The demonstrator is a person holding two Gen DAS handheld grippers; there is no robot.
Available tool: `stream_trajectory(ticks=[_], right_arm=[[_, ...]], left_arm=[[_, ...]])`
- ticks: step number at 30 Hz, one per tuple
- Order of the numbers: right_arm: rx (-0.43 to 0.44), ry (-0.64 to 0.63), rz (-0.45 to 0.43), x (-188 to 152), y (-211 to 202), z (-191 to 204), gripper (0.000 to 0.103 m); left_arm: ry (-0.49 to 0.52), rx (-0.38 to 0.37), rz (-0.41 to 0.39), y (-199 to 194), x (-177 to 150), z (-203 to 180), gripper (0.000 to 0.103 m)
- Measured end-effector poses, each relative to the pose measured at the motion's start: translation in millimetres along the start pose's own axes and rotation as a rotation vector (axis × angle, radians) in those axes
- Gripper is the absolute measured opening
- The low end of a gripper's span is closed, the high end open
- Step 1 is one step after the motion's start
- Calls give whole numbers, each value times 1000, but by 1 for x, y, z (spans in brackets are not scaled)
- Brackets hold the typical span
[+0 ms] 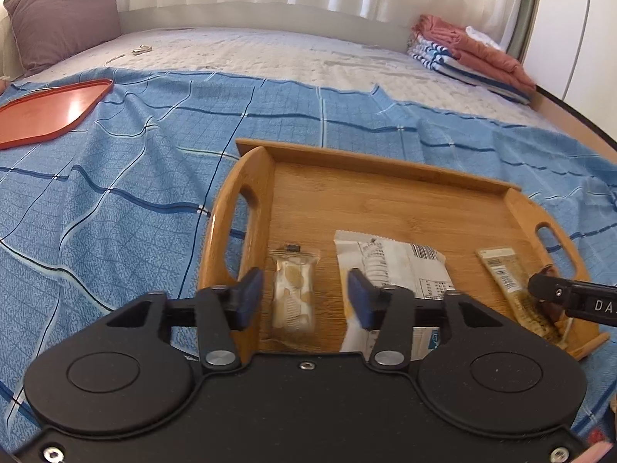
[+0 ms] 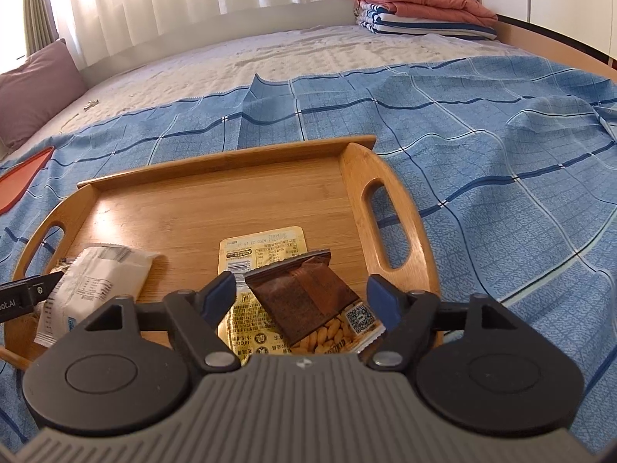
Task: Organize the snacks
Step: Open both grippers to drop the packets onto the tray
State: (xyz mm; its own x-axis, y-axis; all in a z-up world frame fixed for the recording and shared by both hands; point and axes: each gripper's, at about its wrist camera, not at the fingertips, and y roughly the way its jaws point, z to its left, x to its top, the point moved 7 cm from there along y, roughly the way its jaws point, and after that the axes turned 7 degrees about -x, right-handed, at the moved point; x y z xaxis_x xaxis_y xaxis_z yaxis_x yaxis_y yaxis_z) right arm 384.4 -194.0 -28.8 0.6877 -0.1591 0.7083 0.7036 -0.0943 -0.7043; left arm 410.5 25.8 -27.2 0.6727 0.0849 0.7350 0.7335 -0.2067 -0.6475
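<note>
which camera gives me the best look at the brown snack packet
The right wrist view: the brown snack packet lies unobstructed between the right gripper's open jaws, atop a yellow packet. In the left wrist view only a sliver shows behind the right gripper's tip.

4 snack packets [image 1: 391,270] lie flat in wooden tray [image 1: 385,193].

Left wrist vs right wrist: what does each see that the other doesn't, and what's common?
Left wrist only: the clear-wrapped nougat bar lying between the open left gripper pads.

Right wrist only: the brown snack packet lying across the yellow peanut packet, between the open right gripper pads, neither pad pressing it.

Both: the bamboo tray, the white snack packet, the orange tray, the blue checked cloth, the purple pillow and the folded laundry.
</note>
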Motion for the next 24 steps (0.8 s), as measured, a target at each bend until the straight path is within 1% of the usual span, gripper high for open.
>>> stream_trajectory(ticks=[2,4,5,13,20,24], right_arm=[[3,-13,-17,1,-8,0,88],[2,-31,-35,2,-17,1,89],[0,-40,-44,3,-21,1,89],[31,-80,-98,-2,-64,1,92],[82,-117,-141,-24,-106,-2,97],[105,-113,-162,-38,-127,-7,100]], left_arm=[[18,14,-10,-8,2,-4,68],[53,32,-25,-16,3,-8,76],[71,34,-33,-21,4,-11,78],[118,0,-44,-64,-4,-22,83],[201,-34,-57,-111,-31,-34,85],[215,-66,-67,-135,-49,-40,86]])
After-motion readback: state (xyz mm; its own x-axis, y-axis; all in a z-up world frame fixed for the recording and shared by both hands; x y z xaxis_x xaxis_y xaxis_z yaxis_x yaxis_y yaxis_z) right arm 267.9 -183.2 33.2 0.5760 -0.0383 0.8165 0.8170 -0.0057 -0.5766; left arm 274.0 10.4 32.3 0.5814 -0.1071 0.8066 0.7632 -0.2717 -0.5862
